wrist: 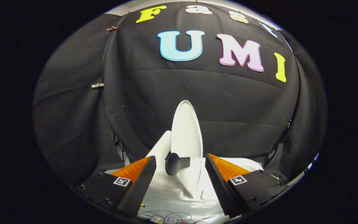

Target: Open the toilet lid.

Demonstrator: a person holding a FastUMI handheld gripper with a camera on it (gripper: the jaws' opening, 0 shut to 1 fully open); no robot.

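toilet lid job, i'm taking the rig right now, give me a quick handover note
Hand-held gripper: open, fingers spread, gripping nothing.
Toilet lid: raised, standing about upright just ahead of the fingers and between their lines, in front of the black cloth wall.
Dark knob sticks out from the lid's lower part, between the fingertips and apart from both.
Toilet body lies below the fingers.
Done: lid looks open.
Left: probably only backing the gripper away.

The white lid stood raised, nearly upright and seen almost edge-on, above the white toilet; a dark round knob projected from its lower part.
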